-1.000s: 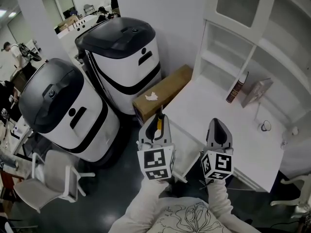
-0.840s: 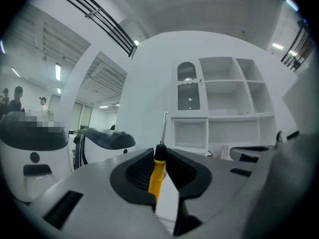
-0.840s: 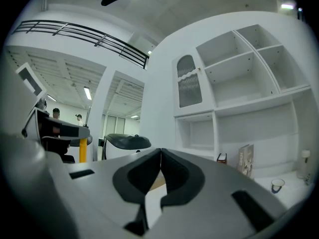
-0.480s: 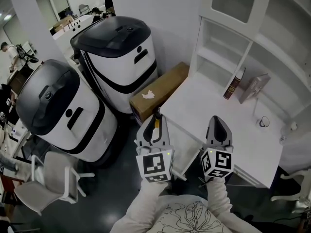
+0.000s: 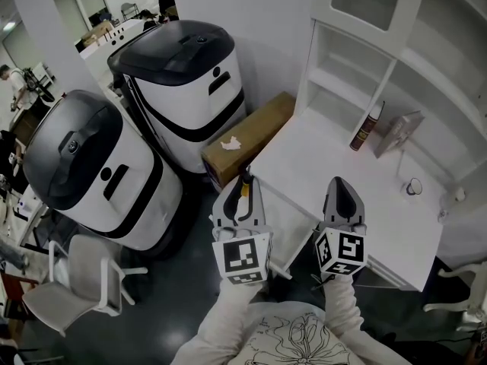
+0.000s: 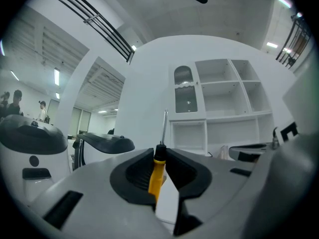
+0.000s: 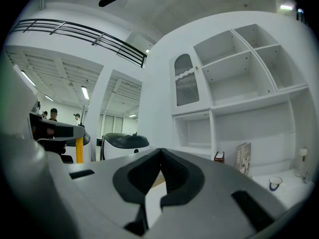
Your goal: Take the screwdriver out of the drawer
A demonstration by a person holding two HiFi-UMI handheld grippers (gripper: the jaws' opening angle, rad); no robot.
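Presently, the screwdriver (image 6: 155, 178) is held by its yellow handle in the left claw (image 6: 159, 153), shaft projecting beyond the tips, near the worktop (image 5: 335, 166) corner; the right claw (image 7: 160, 153) is closed, empty.

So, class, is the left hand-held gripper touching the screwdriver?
Touching. The left gripper view shows the jaws of the left hand-held gripper pressed on the yellow handle of the screwdriver, with the shaft pointing out past them.

Robotics lab: white robots (image 5: 95, 169), shelving (image 5: 346, 78).
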